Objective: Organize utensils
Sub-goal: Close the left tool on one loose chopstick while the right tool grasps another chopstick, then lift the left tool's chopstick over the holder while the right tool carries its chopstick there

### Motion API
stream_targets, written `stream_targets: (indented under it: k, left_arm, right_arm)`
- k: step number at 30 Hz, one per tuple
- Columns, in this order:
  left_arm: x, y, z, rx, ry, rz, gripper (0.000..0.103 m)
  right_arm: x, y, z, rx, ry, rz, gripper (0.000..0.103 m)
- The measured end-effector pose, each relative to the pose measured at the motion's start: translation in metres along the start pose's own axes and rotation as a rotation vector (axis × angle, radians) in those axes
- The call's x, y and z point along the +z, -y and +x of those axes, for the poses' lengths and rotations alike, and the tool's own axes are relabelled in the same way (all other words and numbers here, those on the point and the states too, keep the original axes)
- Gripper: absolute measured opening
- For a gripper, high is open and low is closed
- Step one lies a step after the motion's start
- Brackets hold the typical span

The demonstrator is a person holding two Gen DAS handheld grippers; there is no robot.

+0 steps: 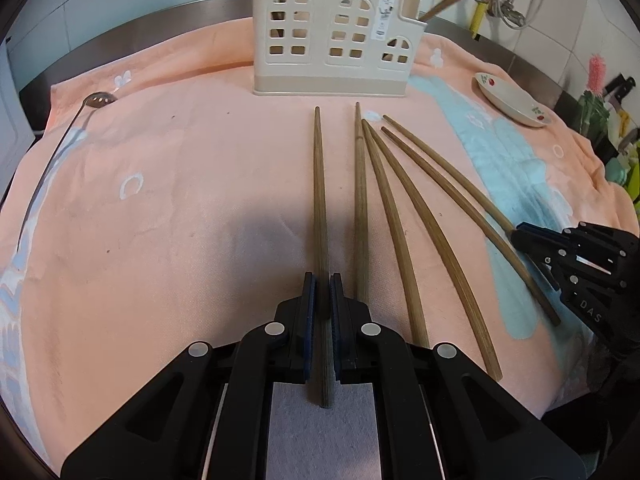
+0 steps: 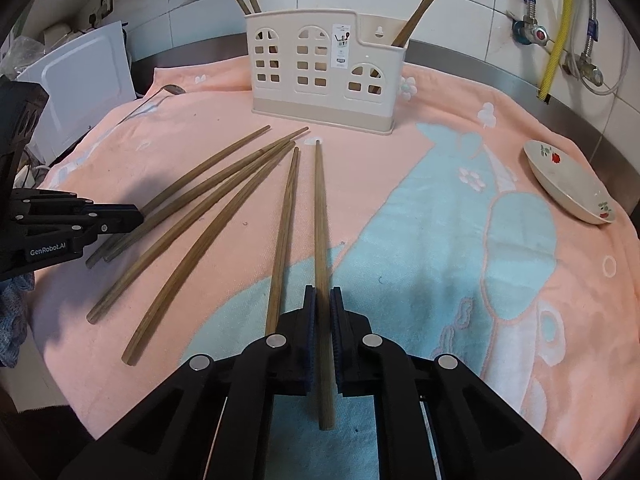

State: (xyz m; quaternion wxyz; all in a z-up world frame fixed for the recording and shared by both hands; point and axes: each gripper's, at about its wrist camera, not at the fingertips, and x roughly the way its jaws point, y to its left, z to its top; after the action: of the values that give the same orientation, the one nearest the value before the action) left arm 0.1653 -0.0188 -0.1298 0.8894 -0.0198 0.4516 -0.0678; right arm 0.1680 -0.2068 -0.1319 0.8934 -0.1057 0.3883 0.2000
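Observation:
Several brown wooden chopsticks lie fanned out on a peach and blue towel [image 1: 160, 200]. My left gripper [image 1: 322, 280] is shut on the leftmost chopstick [image 1: 319, 200] near its thick end; from the right wrist view it [image 2: 138, 216] comes in from the left edge. My right gripper [image 2: 322, 292] is shut on the rightmost chopstick [image 2: 320, 220], also near the thick end, and shows at the right edge [image 1: 516, 236] of the left wrist view. Behind the chopsticks stands a cream utensil holder [image 1: 336, 40] [image 2: 320, 76], with a few chopsticks upright in its left and right compartments.
A metal spoon [image 1: 96, 100] [image 2: 172, 89] lies at the towel's far left. A white flowered dish [image 1: 516, 100] [image 2: 568, 184] sits at the right. A tiled wall with pipes and valves [image 2: 536, 32] runs behind, and a white appliance [image 2: 80, 80] stands left.

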Motion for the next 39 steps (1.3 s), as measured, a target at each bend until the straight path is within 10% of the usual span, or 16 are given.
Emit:
stream_targets:
  k: [17,39]
  left_arm:
    - [0.010,-0.008,-0.001,-0.070,-0.066,-0.006,0.006]
    - [0.084,-0.009,-0.095,-0.143,0.189,0.021,0.006]
  right_arm:
    - [0.008,-0.002,-0.027,-0.004,0.056,0.011,0.007]
    - [0.123,0.004,-0.100,0.051,0.243,0.003,0.007]
